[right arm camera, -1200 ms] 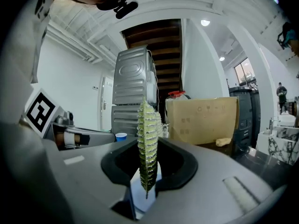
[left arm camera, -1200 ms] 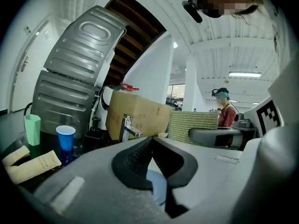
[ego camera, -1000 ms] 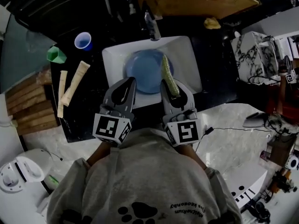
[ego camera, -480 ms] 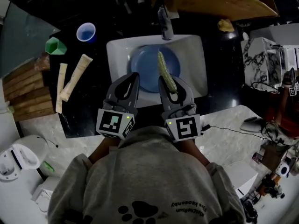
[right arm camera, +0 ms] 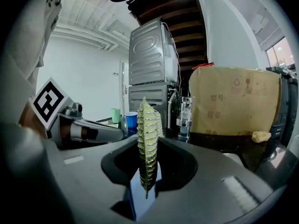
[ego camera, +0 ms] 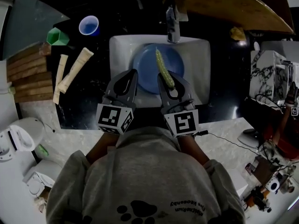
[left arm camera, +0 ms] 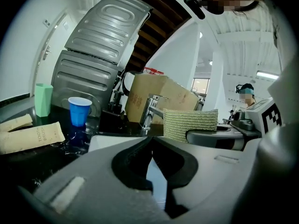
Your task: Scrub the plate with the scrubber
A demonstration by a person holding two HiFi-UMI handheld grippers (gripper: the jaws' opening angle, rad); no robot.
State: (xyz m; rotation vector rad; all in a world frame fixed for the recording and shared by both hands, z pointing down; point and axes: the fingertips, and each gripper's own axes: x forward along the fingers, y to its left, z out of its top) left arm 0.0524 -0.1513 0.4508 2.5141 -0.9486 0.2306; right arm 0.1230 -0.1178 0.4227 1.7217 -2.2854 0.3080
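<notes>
Flanking the sink (ego camera: 200, 55) on the dark counter (ego camera: 93, 101) are a blue cup (ego camera: 88, 25), a green cup (ego camera: 57, 36) and two pale packets (ego camera: 74, 76) to its left, with wooden boards (ego camera: 25, 78) beyond them and a yellow lump (ego camera: 237, 33) to its right. A faucet (ego camera: 173, 27) stands at the sink's far rim, its spout reaching over the basin. A cardboard box (ego camera: 233, 6) sits behind it.

The sink holds one blue plate (ego camera: 142, 71), lying flat.

The left gripper (ego camera: 132, 73) has its jaws together and empty, at the plate's near-left edge. The right gripper (ego camera: 162, 77) is clamped on the scrubber (ego camera: 164, 69), which projects forward over the plate's right half. Contact with the plate cannot be determined.

Only the head view shows the whole plate. The left gripper view shows the scrubber's broad ribbed face, while the right gripper view shows it edge-on, upright between the pads. Both gripper views show a stacked grey appliance (right arm camera: 152, 59) behind the counter, which the head view does not make out.
</notes>
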